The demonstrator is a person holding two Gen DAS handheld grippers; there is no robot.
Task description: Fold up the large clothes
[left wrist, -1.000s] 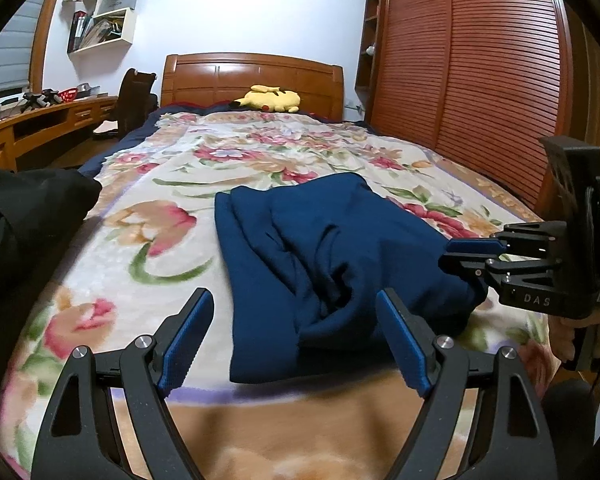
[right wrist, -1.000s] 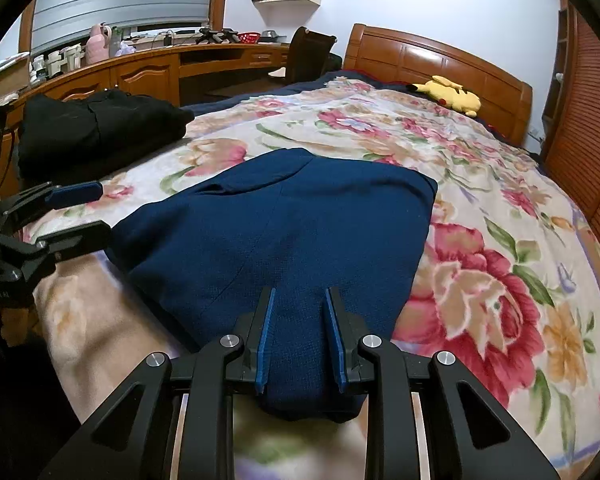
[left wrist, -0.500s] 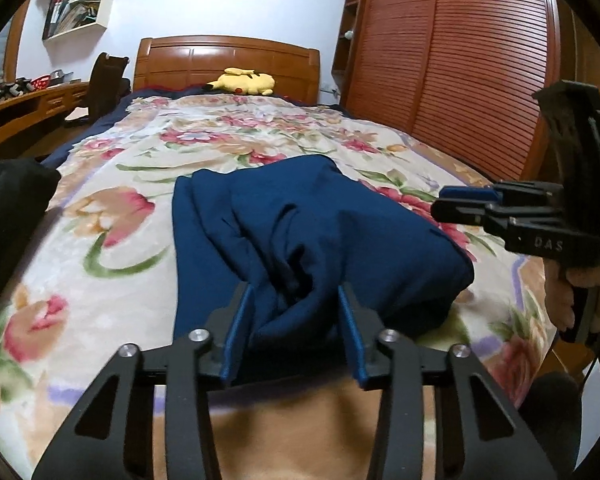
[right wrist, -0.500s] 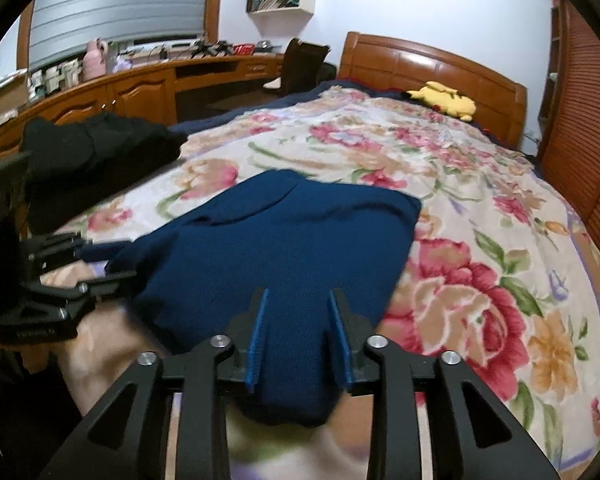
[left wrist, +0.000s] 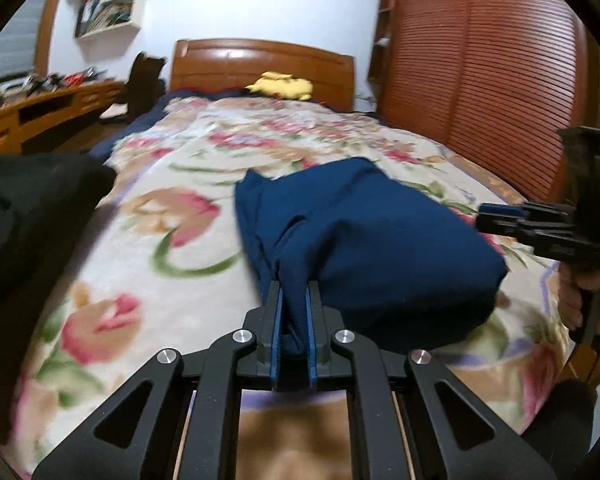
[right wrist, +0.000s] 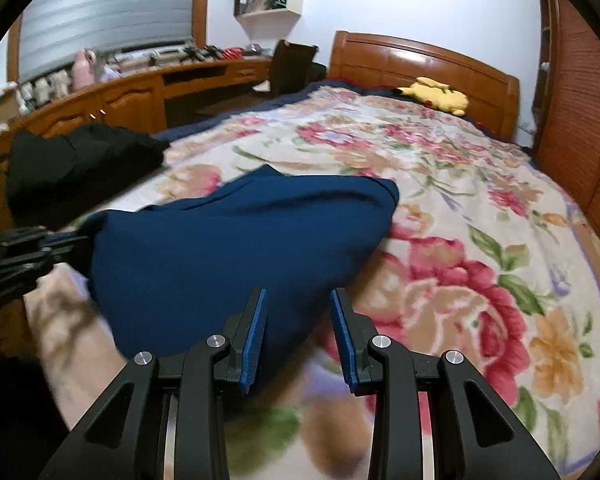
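Observation:
A navy garment point(left wrist: 380, 232) lies bunched on the flowered bedspread point(left wrist: 160, 260) near the foot of the bed. My left gripper point(left wrist: 293, 286) is closing on a fold at the garment's near left edge, and both blue pads press the cloth. In the right wrist view the same garment point(right wrist: 240, 240) has its near corner between the jaws of my right gripper point(right wrist: 298, 294), which is shut on a thick bunch of it. The cloth between both grips is raised off the bed. Each gripper shows in the other's view: right gripper point(left wrist: 484, 216), left gripper point(right wrist: 60, 240).
A pile of black clothes point(left wrist: 32, 208) lies on the bed's left side. A yellow plush toy point(right wrist: 436, 98) rests by the wooden headboard. A slatted wardrobe point(left wrist: 480, 60) lines the right, and a desk point(right wrist: 120, 100) with a chair the left. A person's hand point(left wrist: 580, 296) holds the right gripper.
My left jaws went from wide open to pinched on the garment's fold. The garment's near edge has risen and pulled tighter between the two grippers. The right gripper stayed on its corner.

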